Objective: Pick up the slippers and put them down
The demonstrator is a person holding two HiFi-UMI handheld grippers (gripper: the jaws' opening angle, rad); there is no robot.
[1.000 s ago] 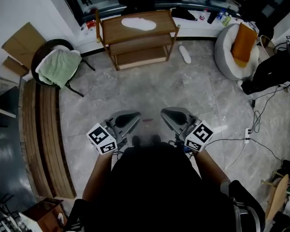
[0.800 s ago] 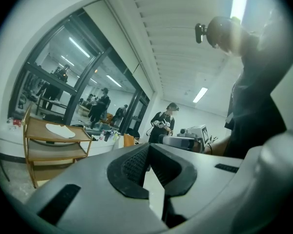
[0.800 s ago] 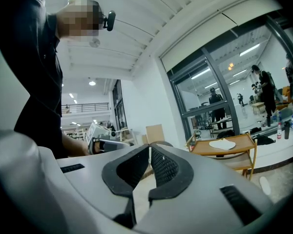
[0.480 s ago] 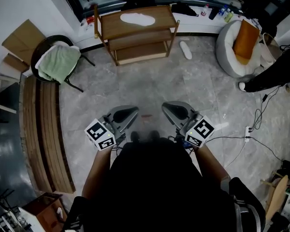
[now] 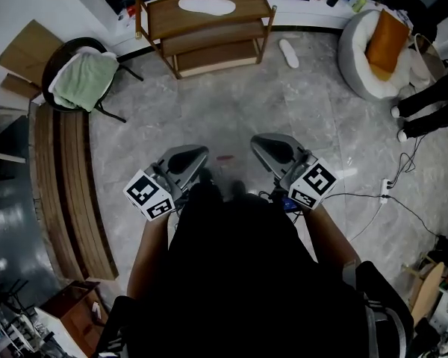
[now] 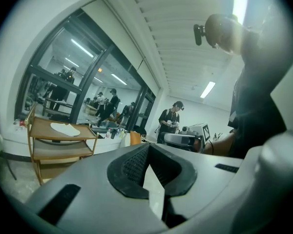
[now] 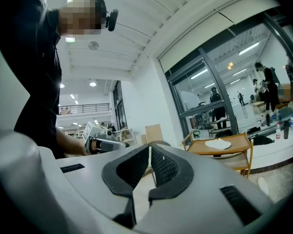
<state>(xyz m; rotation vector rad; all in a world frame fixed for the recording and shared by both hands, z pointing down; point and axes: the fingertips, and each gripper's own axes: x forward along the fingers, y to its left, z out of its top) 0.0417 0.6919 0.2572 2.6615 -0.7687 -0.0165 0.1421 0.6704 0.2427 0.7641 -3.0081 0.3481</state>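
Left gripper (image 5: 196, 155) and right gripper (image 5: 260, 142): jaws pressed together, nothing between them. One slipper (image 5: 206, 5) lies on the shelf (image 5: 209, 43) top; second slipper (image 5: 288, 52) on the floor (image 5: 231, 110), just right of the shelf.

slipper (image 5: 206, 5) on top shelf (image 5: 248, 13), 2nd slipper (image 5: 288, 53) on floor (image 5: 231, 110).

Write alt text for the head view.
From above: a person holds the left gripper and right gripper, both shut and empty, over a grey floor. One white slipper lies atop a wooden shelf ahead, a second slipper on the floor beside it.
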